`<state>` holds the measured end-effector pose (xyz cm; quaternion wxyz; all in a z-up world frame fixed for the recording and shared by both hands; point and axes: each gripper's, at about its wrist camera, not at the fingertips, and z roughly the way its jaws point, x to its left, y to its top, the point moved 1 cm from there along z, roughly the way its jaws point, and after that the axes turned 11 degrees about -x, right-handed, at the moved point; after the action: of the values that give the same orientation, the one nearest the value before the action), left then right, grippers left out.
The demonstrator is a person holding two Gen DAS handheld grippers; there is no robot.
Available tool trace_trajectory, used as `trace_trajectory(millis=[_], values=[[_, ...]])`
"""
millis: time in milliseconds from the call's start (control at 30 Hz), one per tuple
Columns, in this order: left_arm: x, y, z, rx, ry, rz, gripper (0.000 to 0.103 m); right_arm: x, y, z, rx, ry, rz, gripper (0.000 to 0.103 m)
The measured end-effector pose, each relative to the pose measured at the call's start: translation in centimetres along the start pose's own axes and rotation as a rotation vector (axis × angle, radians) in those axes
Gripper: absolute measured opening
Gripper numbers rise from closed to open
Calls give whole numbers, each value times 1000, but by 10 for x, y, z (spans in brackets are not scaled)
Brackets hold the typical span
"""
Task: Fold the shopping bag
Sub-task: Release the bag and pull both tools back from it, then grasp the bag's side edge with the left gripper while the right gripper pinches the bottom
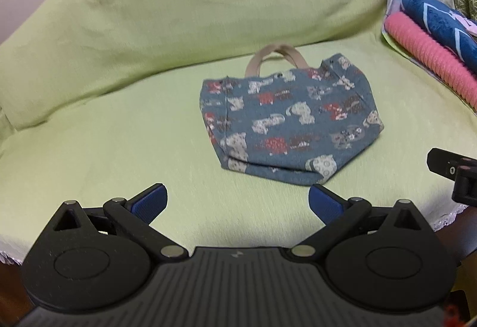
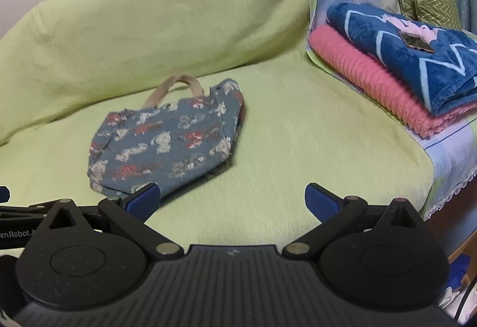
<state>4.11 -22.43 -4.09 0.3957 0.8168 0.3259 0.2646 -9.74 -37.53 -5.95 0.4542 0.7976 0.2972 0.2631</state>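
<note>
A small blue fabric shopping bag [image 1: 289, 121] printed with white and red cats lies flat on a light green sofa cover, its beige handles [image 1: 275, 54] pointing toward the backrest. My left gripper [image 1: 238, 203] hovers open just in front of the bag's bottom edge, nothing between its blue pads. In the right wrist view the same bag [image 2: 167, 136] lies ahead and to the left. My right gripper [image 2: 231, 199] is open too, its left pad [image 2: 143, 200] close to the bag's near corner. The bag is unfolded.
A folded pink knit blanket [image 2: 378, 85] and a blue towel [image 2: 411, 53] with a phone [image 2: 416, 42] on top are stacked at the right on a patchwork cover. Green patterned cushions [image 2: 429, 4] stand behind. The sofa backrest [image 1: 179, 5] rises behind the bag.
</note>
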Motion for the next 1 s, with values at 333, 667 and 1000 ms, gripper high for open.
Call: trace_trajectory(millis=[333, 667, 1000], values=[[8, -6, 25, 66, -10, -27, 102, 7, -10, 20, 58, 9, -24, 102], [14, -7, 51, 118, -9, -39, 102, 14, -10, 44, 96, 16, -35, 102], [25, -10, 72, 146, -15, -72, 102, 20, -15, 66, 113, 35, -45, 102]])
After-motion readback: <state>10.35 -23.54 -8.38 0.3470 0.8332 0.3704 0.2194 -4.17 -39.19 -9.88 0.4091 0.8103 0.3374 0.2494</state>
